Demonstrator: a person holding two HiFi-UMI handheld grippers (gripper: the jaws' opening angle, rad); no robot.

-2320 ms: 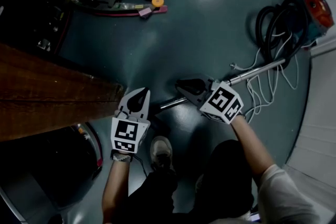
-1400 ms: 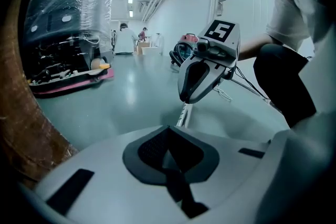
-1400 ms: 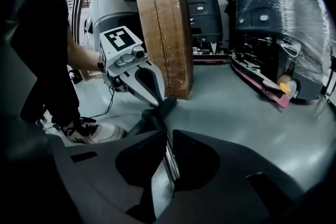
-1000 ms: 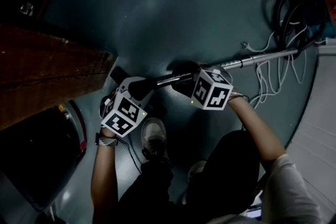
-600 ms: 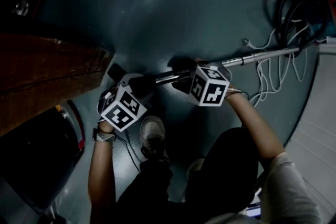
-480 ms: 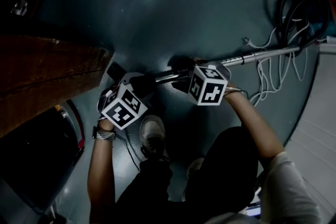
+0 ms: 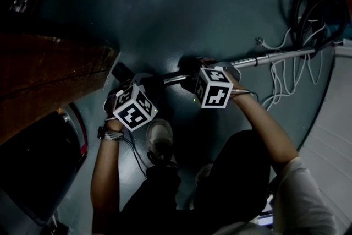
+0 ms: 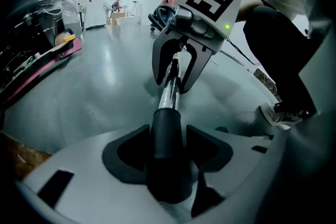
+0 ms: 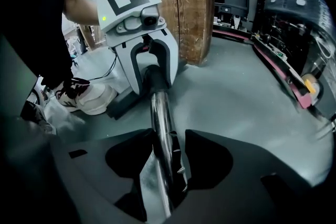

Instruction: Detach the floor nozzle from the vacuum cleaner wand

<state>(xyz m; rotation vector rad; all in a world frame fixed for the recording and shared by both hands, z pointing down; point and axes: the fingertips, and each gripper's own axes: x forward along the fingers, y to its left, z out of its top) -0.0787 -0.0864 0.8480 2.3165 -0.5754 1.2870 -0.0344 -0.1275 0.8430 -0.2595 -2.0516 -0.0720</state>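
Observation:
The chrome wand (image 7: 275, 56) slants from the hose at the right down to a black neck (image 8: 167, 134) by the floor nozzle (image 9: 118, 105). My left gripper (image 7: 146, 86) straddles that black neck. Its jaws have just been opening, and a thin gap shows beside one pad in the left gripper view (image 8: 168, 139). My right gripper (image 7: 191, 72) straddles the chrome tube (image 9: 163, 128) a little further up. Its jaws have also just been opening, and the tube lies loosely between the toothed pads (image 9: 168, 145). The two grippers face each other along the wand.
A wooden panel (image 7: 49, 74) stands at the left. The vacuum body with its coiled black hose (image 7: 311, 11) and a white cable (image 7: 280, 88) lie at the right. The person's shoe (image 7: 159, 140) is just below the grippers. A pink-edged rack (image 9: 283, 73) runs along the far side.
Both grippers have come down over the wand and tipped more steeply downward. Their marker cubes have drawn closer to the tube. The wand keeps its line across the floor.

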